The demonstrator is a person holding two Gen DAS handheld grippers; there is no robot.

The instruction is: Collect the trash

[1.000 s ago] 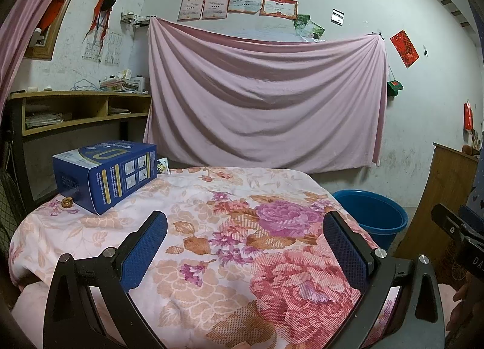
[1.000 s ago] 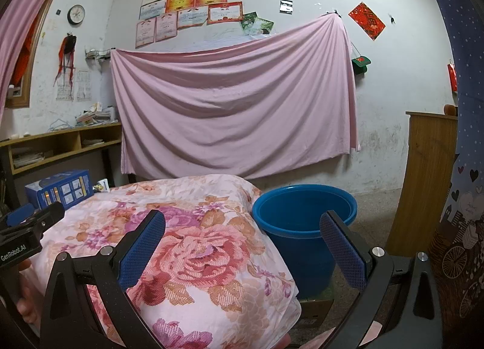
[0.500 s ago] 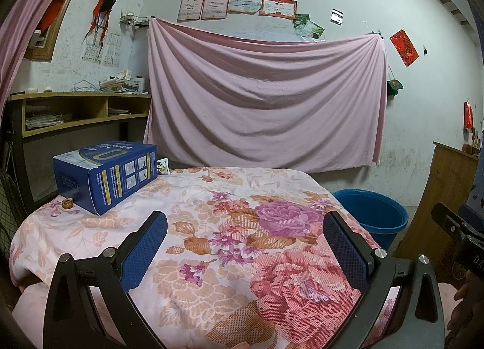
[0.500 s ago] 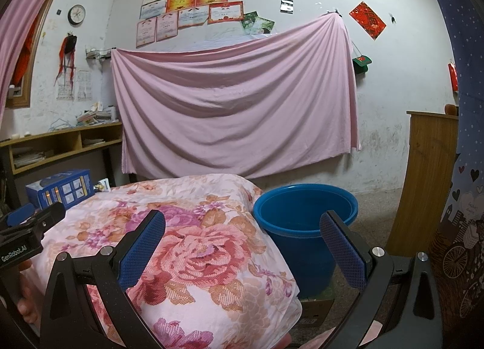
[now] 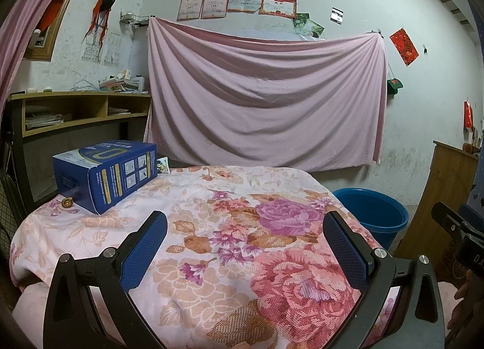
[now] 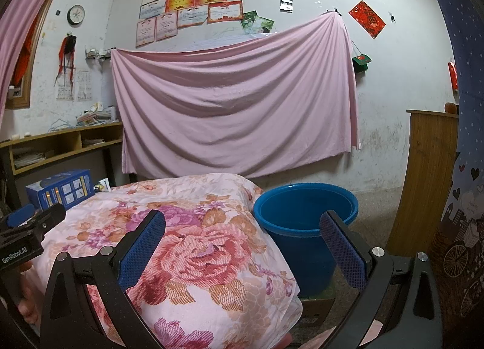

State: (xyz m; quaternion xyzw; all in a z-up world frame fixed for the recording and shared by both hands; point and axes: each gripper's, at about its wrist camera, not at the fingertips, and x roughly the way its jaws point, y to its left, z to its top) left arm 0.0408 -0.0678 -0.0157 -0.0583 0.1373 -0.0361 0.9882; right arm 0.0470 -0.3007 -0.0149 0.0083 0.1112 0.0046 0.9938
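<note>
A blue cardboard box (image 5: 106,176) lies on the floral cloth of the table (image 5: 230,228) at the far left; it also shows in the right wrist view (image 6: 60,188). A small brown round piece (image 5: 66,203) lies beside it, and a small card (image 5: 162,164) stands behind it. A blue bucket (image 6: 302,222) stands on the floor right of the table, also seen in the left wrist view (image 5: 372,213). My left gripper (image 5: 245,243) is open and empty above the table's near side. My right gripper (image 6: 242,243) is open and empty over the table's right edge, near the bucket.
A wooden shelf unit (image 5: 75,110) with papers stands at the left. A pink sheet (image 5: 266,101) hangs on the back wall. A wooden cabinet (image 6: 429,173) stands at the right. A flat cardboard piece (image 6: 314,306) lies under the bucket.
</note>
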